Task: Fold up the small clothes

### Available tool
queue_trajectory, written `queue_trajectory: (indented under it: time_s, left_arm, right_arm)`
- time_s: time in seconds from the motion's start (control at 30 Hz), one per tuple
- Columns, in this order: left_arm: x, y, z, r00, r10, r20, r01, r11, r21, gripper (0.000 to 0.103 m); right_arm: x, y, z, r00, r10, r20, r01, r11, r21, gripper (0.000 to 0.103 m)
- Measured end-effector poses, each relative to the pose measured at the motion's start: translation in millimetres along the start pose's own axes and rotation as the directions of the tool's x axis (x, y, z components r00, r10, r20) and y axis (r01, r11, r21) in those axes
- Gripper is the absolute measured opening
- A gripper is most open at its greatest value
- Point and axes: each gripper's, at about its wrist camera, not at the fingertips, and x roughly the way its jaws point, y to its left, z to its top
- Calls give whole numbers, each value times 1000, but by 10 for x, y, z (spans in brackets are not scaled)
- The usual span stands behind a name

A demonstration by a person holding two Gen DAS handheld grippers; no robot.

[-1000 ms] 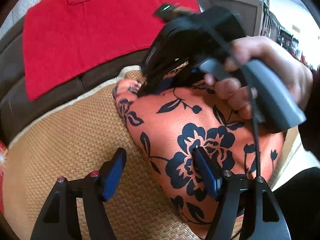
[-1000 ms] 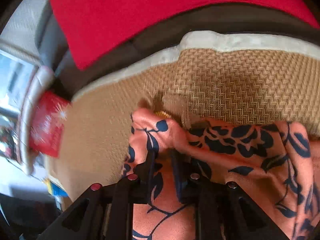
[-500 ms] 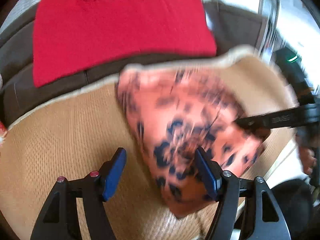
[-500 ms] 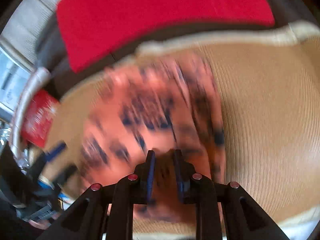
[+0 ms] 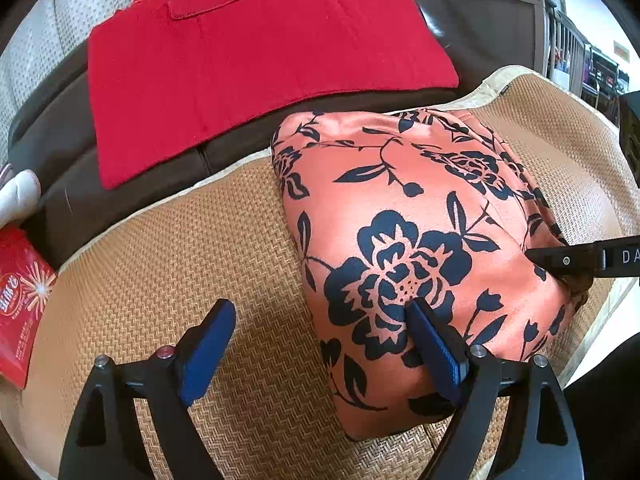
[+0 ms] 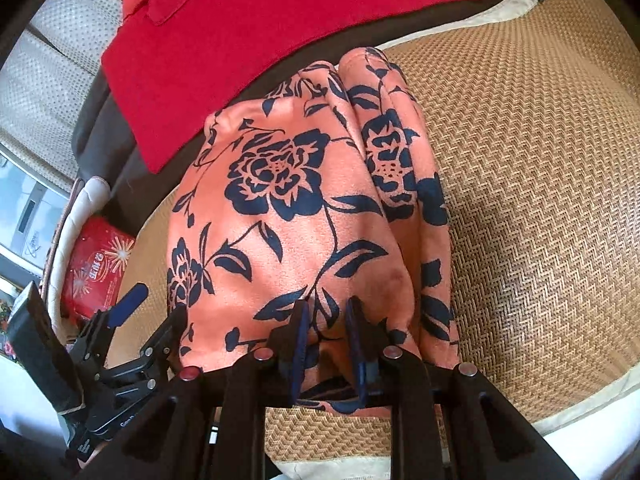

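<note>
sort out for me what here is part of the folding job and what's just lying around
Part of the job:
- orange floral garment, folded over on the woven mat
- right gripper, shut on the garment's near edge
- left gripper, open at its corner

Just lying about:
- red cloth
- red packet

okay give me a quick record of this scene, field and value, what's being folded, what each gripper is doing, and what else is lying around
garment: orange floral cloth, folded over, lying on the woven mat
right gripper: fingers nearly closed, pinching the cloth's near edge
left gripper: open, holding nothing; one finger over the mat, the other over the cloth
behind: red garment spread flat on the dark sofa
at the mat's left side: red box
</note>
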Motion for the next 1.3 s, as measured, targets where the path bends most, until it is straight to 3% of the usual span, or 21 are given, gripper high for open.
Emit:
queue_trajectory:
  time_s: [0.77, 1.07, 1.3]
  left_arm:
    - [39, -14, 96, 1000, 18, 6, -18, 1000, -24, 88]
    - [151, 13, 229, 995, 98, -5, -98, 988, -117, 88]
    - [336, 215, 370, 989, 147, -29, -149, 950, -273, 92]
  right_arm:
    - [133, -186, 80, 991, 132, -15, -130, 988, 88, 23]
    - [368, -2, 422, 991, 131, 10, -131, 988, 80, 22]
    - [604, 206, 628, 987, 153, 43, -157, 984, 82, 22]
